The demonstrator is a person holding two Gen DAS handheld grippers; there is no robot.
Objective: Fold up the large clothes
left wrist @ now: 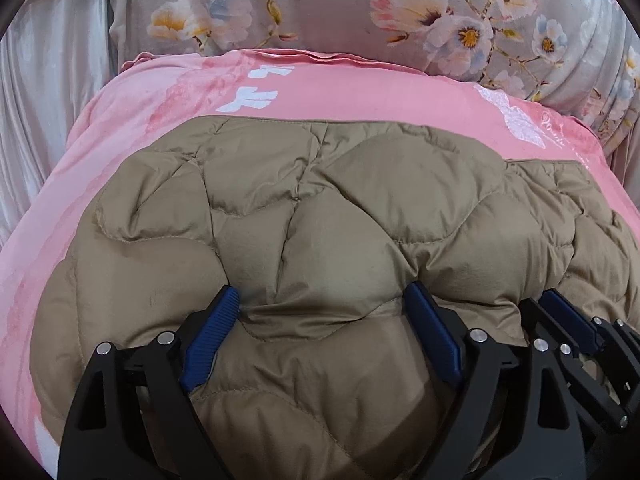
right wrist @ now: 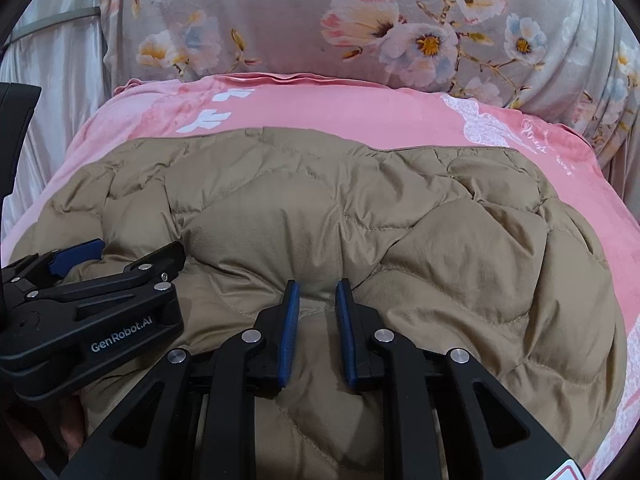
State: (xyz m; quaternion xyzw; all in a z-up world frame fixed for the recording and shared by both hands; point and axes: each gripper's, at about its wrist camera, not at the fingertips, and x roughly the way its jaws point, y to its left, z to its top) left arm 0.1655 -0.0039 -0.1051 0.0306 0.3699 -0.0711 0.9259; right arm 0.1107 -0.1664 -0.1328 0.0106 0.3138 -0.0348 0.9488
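Jaws left gripper (left wrist: 322, 300): wide, astride quilted jacket (left wrist: 360, 200) bulge | right gripper (right wrist: 317, 292): narrow, pinching jacket fold

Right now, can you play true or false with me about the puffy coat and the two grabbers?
1. The puffy tan coat lies on a pink blanket. True.
2. The left gripper is squeezed tight shut. False: its blue fingers stand wide apart over the coat.
3. The right gripper pinches a ridge of the coat between its fingers. True: its jaws stand close together with a fold of fabric between them.
4. The coat is bright blue. False: it is tan; only the gripper pads are blue.
5. A flowered cloth shows behind the pink blanket. True.
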